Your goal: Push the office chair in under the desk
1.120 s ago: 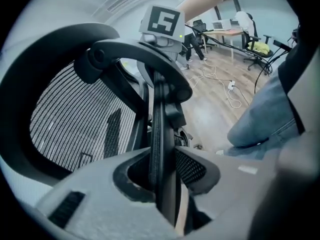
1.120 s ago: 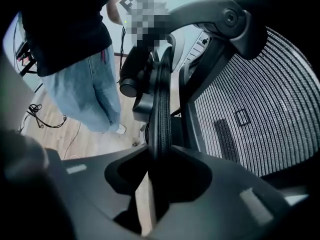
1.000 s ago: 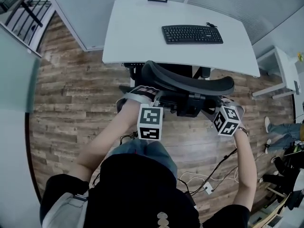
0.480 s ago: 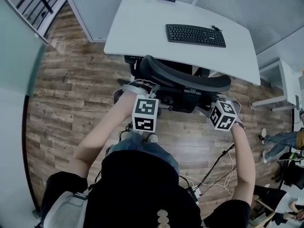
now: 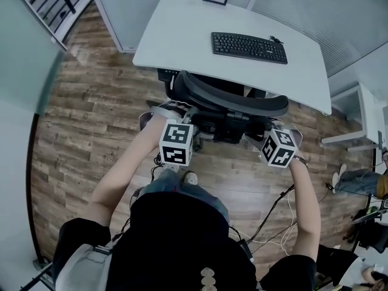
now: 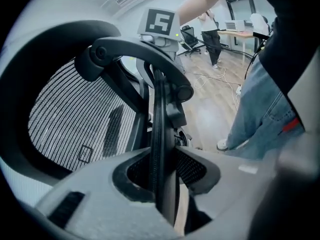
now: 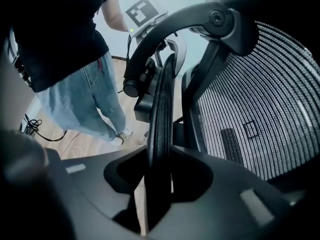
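The office chair (image 5: 233, 105) stands with its mesh back at the surface's (image 5: 182, 41) near edge, seat partly beneath. The jaws of the left gripper (image 6: 164, 159) and right gripper (image 7: 159, 154) clench its stiff, ribbed rear frame (image 6: 159, 114), a sound hold. Heavy but probably wheeled, the chair should roll readily.

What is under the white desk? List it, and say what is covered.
Dark parts of the black mesh office chair show just under the white desk's near edge, beyond its backrest. The desktop covers everything farther in, hiding the seat and any desk legs.
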Motion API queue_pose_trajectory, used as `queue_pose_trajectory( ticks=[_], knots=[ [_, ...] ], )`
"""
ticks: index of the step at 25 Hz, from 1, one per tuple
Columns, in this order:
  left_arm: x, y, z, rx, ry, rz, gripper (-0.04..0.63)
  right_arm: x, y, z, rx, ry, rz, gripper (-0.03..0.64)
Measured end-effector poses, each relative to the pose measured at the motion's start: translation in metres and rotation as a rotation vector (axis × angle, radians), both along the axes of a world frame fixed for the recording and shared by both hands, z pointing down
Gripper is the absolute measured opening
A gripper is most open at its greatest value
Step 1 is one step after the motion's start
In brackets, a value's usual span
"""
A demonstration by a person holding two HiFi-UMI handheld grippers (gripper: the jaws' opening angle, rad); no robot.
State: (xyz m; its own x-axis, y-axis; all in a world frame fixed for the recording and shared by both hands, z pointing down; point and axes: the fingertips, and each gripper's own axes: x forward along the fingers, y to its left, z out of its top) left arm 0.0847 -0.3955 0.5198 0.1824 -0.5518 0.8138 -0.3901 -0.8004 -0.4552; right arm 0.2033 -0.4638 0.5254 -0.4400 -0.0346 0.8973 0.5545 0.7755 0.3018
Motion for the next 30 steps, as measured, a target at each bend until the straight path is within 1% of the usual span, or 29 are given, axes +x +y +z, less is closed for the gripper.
queue_pose_trajectory(
  ticks=[2,4,6,8,10,12,13,15,17,18,19,21,22,23,24,25,27,28,30],
  knots=[
    [0.0,0.001,0.0,0.025,-0.008,-0.003,0.132,-0.001,0.001,-0.001,0.015,-0.025,0.004,0.141],
    [-0.002,0.0,-0.001,0.066,-0.03,-0.009,0.142,-0.001,0.0,-0.002,0.037,-0.053,0.011,0.152],
    [-0.004,-0.001,-0.003,0.123,-0.06,-0.014,0.15,-0.001,0.001,-0.008,0.046,-0.093,0.028,0.156],
    [-0.004,0.001,-0.009,0.19,-0.085,-0.022,0.161,0.0,0.004,-0.021,0.036,-0.158,0.058,0.163],
    [-0.005,0.005,-0.017,0.248,-0.089,-0.05,0.176,0.002,0.008,-0.037,0.026,-0.246,0.098,0.167],
    [-0.006,0.01,-0.028,0.307,-0.06,-0.09,0.181,0.005,0.009,-0.053,0.023,-0.352,0.151,0.169],
    [-0.006,0.013,-0.035,0.342,-0.038,-0.109,0.177,0.007,0.01,-0.061,0.017,-0.413,0.183,0.169],
    [-0.008,0.019,-0.049,0.418,0.007,-0.153,0.145,0.011,0.011,-0.076,-0.015,-0.544,0.256,0.166],
    [-0.011,0.025,-0.064,0.5,0.063,-0.215,0.107,0.015,0.01,-0.093,-0.07,-0.695,0.329,0.153],
    [-0.014,0.027,-0.072,0.542,0.103,-0.256,0.082,0.017,0.009,-0.101,-0.102,-0.776,0.365,0.144],
    [-0.018,0.028,-0.081,0.586,0.152,-0.303,0.071,0.019,0.007,-0.109,-0.135,-0.854,0.406,0.138],
    [-0.026,0.031,-0.1,0.675,0.27,-0.402,0.025,0.023,0.004,-0.122,-0.187,-0.984,0.485,0.102],
    [-0.03,0.032,-0.108,0.716,0.331,-0.45,0.009,0.025,0.004,-0.127,-0.203,-1.036,0.515,0.096],
    [-0.035,0.034,-0.115,0.754,0.387,-0.492,0.008,0.027,0.004,-0.131,-0.217,-1.083,0.539,0.074],
    [-0.038,0.035,-0.123,0.789,0.436,-0.527,0.008,0.029,0.004,-0.134,-0.229,-1.13,0.559,0.052],
    [-0.042,0.036,-0.13,0.822,0.477,-0.554,0.008,0.031,0.004,-0.138,-0.24,-1.174,0.577,0.043],
    [-0.046,0.037,-0.146,0.886,0.549,-0.581,0.008,0.036,0.003,-0.146,-0.255,-1.253,0.614,0.023],
    [-0.048,0.038,-0.155,0.918,0.599,-0.592,0.008,0.039,0.002,-0.15,-0.259,-1.291,0.633,0.016],
    [-0.053,0.04,-0.166,0.958,0.74,-0.632,0.008,0.045,0.0,-0.157,-0.266,-1.362,0.676,-0.003]
  ],
)
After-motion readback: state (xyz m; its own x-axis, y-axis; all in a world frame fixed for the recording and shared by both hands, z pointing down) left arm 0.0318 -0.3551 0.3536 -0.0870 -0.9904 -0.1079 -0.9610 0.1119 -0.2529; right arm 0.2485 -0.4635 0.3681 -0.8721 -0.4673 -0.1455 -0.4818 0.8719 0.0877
